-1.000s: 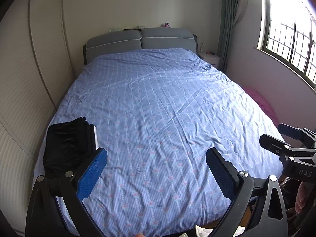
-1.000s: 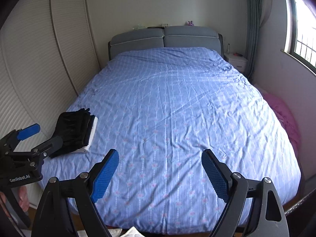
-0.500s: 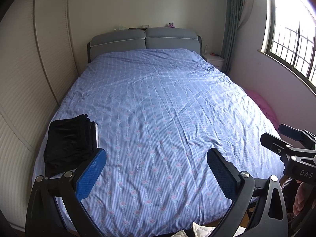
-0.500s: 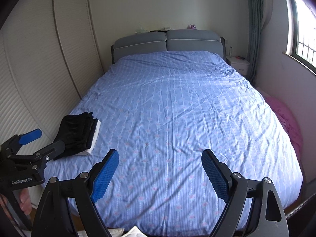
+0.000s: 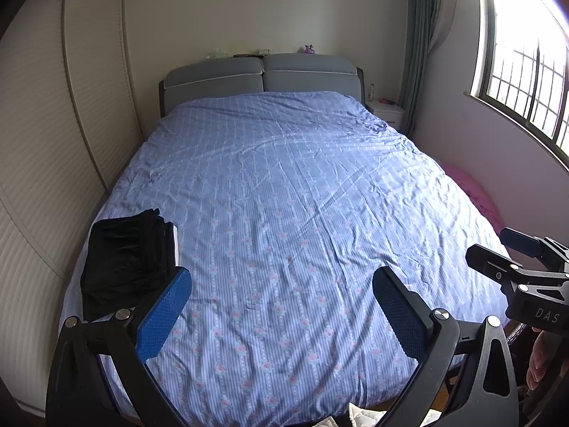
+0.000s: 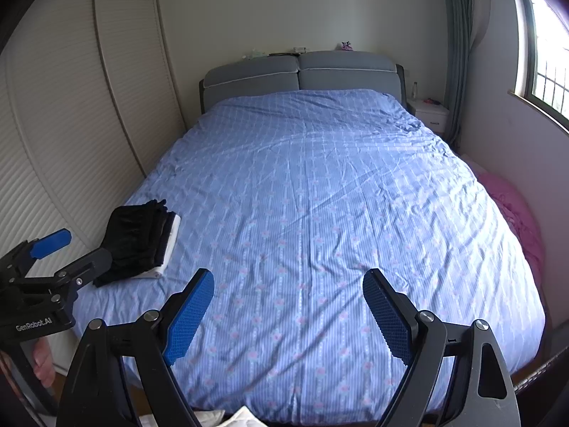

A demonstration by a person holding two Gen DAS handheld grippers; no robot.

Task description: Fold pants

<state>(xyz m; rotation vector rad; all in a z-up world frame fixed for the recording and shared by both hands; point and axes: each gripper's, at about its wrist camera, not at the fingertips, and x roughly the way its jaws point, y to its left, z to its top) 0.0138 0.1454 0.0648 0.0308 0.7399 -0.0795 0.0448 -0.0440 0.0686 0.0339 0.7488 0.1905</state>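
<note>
Folded black pants lie in a stack, on top of something white, at the near left corner of the blue patterned bed. They also show in the right wrist view. My left gripper is open and empty, held above the foot of the bed, right of the stack. My right gripper is open and empty, further right. Each gripper shows at the edge of the other's view, the right one and the left one.
White slatted wardrobe doors line the left side. A grey headboard and a white nightstand stand at the far end. A pink cloth lies by the right wall under the window. White fabric lies below the bed's foot.
Both grippers have drawn back and risen a little, so the bed and the folded stack look slightly farther. Both stay open and empty.
</note>
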